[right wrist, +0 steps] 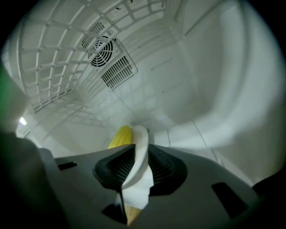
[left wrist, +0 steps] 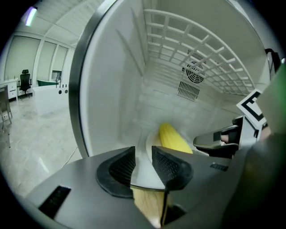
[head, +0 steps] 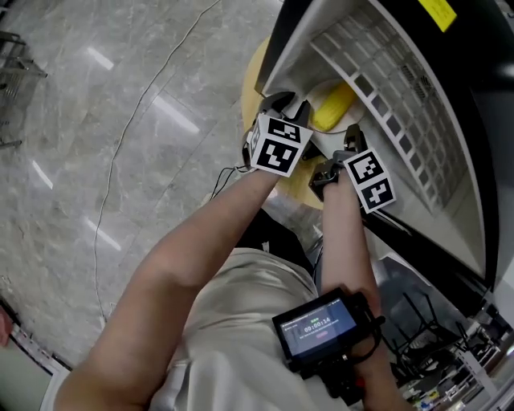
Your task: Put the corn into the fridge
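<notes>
a grey marble floor (head: 72,160) crossed by a thin cable (head: 120,151) fills the head view from 7 to 11 o'clock. from 12 to 4 o'clock the open fridge (head: 321,24) is seen, white inside, with a wire shelf (head: 393,96) in its upper part and a round fan grille (left wrist: 193,71) on the back wall. a round wooden table top (head: 253,76) shows just in front of the opening, partly under the arms.

a white plate (left wrist: 144,172) is held at the mouth of the fridge, and the corn (head: 333,106) lies on it, bare and yellow, pointing toward the back wall. it cannot be told whether the plate already rests on the fridge bottom; its near edge seems to be over the table.

the plate is carried from two sides. the left gripper (head: 283,103) is closed tightly on the rim at about 9 o'clock of the plate, with only the thin white edge between its ribbed pads. the right gripper (head: 350,149) is closed in the same way on the rim at about 4 o'clock, with the corn just beyond its jaws.

the danger is judged to be mostly in the level of the plate. the corn is round and is not fixed, so if one hand is raised above the other it may roll off. the glazed rim is thin and may slip from the pads if the plate is pushed against the fridge edge. if one grip is released before the plate is set down, the plate would tip.
</notes>
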Motion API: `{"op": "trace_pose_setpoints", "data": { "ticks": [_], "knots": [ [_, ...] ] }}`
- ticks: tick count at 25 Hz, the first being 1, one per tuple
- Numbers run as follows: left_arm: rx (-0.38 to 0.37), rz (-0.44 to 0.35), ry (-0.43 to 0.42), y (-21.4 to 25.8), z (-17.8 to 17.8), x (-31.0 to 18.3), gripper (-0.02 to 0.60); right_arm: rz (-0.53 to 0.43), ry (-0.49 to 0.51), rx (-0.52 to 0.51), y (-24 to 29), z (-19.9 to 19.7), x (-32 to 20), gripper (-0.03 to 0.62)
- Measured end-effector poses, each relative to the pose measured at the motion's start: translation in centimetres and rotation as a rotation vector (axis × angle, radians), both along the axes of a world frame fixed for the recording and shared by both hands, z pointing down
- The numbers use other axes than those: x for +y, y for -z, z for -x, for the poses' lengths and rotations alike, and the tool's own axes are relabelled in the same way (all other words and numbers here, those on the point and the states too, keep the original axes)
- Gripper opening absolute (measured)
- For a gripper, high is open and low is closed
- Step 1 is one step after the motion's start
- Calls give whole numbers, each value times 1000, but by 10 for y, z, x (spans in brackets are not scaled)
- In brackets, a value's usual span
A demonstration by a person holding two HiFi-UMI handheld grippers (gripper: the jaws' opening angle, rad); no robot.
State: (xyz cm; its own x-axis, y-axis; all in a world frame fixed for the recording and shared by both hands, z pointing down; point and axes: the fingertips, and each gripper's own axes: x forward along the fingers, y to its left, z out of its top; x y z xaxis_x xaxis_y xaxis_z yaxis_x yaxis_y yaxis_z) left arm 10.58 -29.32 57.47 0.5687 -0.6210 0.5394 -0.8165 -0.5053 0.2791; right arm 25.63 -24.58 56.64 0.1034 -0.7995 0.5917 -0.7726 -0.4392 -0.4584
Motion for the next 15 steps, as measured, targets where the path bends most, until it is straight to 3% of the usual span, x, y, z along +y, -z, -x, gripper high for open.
{"op": "trace_pose_setpoints", "data": {
  "ticks": [7, 13, 15],
  "knots": [
    [6, -41, 23, 13, 31, 14, 95, -40, 5, -11, 11, 8, 12, 87],
    [98, -27, -14, 25, 37, 38, 94, -53, 8, 3, 19, 13, 27, 85],
    [106, -28, -29, 27, 39, 45, 94, -60, 4, 5, 22, 14, 31, 51]
  ]
}}
